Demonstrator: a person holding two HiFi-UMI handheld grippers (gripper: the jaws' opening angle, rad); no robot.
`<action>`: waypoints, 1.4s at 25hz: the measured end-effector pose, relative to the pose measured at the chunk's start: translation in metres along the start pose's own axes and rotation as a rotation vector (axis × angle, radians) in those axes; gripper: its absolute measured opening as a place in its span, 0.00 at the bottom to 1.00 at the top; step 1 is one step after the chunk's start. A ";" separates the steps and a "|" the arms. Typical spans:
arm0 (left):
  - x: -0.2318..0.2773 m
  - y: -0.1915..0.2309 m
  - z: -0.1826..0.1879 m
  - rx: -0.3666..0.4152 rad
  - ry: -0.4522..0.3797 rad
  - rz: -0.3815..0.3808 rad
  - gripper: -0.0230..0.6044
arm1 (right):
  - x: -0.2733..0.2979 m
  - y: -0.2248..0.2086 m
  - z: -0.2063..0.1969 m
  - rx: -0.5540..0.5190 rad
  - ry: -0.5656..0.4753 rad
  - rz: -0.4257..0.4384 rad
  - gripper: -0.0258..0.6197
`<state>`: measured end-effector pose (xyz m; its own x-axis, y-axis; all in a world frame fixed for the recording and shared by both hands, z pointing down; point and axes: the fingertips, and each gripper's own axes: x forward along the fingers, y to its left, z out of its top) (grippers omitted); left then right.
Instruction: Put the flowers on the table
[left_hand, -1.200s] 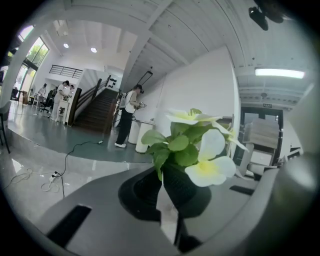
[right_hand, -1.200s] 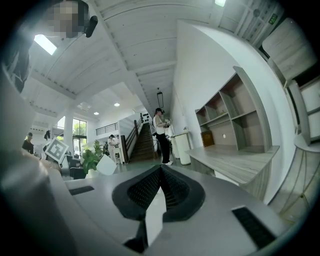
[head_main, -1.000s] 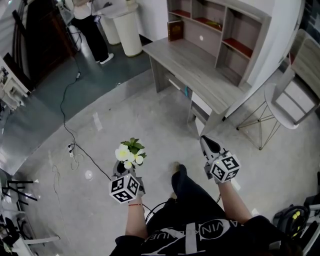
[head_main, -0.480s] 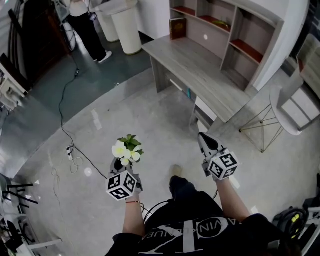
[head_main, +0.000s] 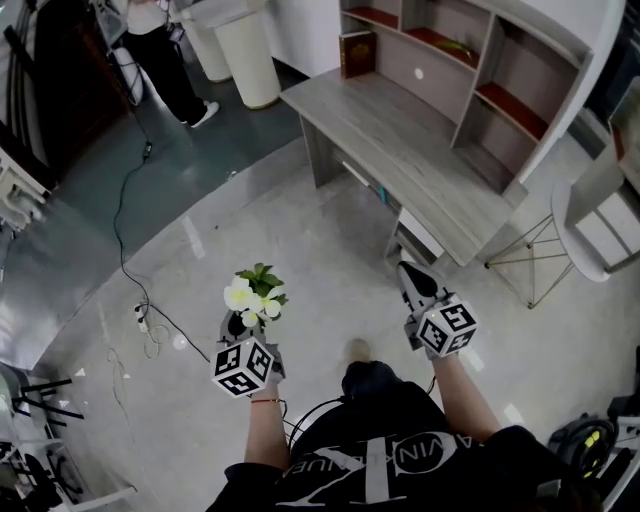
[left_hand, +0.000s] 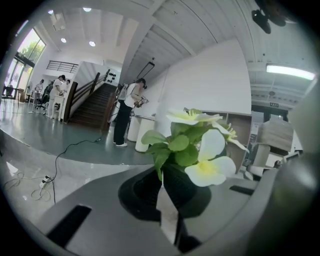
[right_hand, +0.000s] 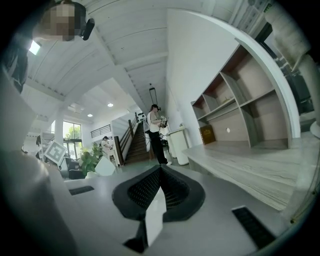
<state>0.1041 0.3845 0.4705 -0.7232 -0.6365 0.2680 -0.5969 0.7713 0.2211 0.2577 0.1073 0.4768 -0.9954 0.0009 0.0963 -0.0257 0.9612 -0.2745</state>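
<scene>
A small bunch of white flowers with green leaves stands up from my left gripper, whose jaws are shut on its stem. In the left gripper view the flowers rise just past the closed jaws of that gripper. My right gripper is held level with it on the right, shut and empty; its jaws meet with nothing between them. The grey wooden table lies ahead and to the right, a good way beyond both grippers. In the right gripper view the table stretches off to the right.
A shelf unit with a brown book stands on the table's far side. A white chair sits at the right. A black cable runs over the floor at left. A person stands by two white bins at the back.
Both grippers and the flowers have moved a little forward toward the table as the person walks. Neither gripper has changed its hold.
</scene>
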 end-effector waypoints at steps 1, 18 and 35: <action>0.006 0.001 0.002 0.001 0.002 0.001 0.05 | 0.006 -0.003 0.000 0.004 0.002 0.000 0.05; 0.122 -0.012 0.044 0.043 -0.020 -0.047 0.05 | 0.087 -0.068 0.026 0.008 -0.020 -0.012 0.05; 0.173 -0.026 0.049 0.047 0.019 -0.076 0.05 | 0.100 -0.105 0.026 0.045 -0.014 -0.060 0.05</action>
<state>-0.0224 0.2545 0.4652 -0.6684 -0.6930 0.2701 -0.6661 0.7193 0.1971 0.1583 -0.0002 0.4906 -0.9931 -0.0610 0.1003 -0.0896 0.9461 -0.3113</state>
